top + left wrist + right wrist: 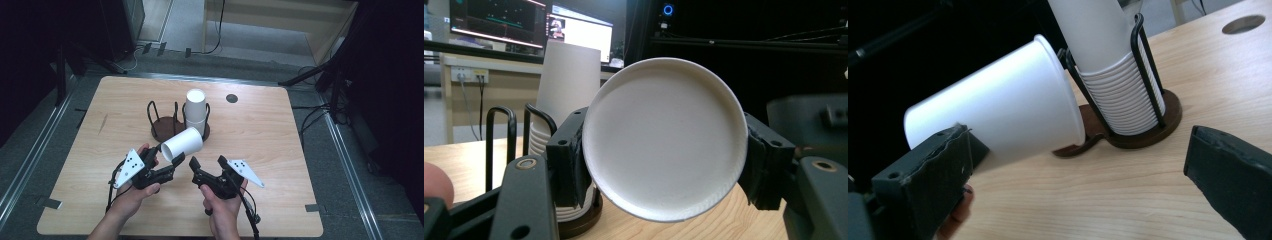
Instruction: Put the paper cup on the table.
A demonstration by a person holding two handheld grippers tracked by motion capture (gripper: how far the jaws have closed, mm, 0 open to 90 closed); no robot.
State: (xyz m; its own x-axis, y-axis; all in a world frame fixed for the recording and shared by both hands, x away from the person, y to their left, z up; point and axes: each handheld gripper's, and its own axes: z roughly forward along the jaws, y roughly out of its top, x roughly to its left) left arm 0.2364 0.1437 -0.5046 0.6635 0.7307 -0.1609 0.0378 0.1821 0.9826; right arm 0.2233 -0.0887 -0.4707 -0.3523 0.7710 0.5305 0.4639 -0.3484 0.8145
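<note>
The left gripper (172, 165) is clamped on a white paper cup (182, 143), held tilted on its side above the light wooden table (260, 145); beside it the right gripper (206, 161) stands with jaws wide apart, gripping nothing; behind, a stack of white paper cups (195, 112) sits in a dark wire holder (165, 122).

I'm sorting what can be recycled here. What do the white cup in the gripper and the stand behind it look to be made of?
The white cup looks like matte paper, with a rolled rim and faintly textured base. The stand seems to be glossy black bent wire on a dark brown round base, perhaps wood; the finish leaves that open.
</note>
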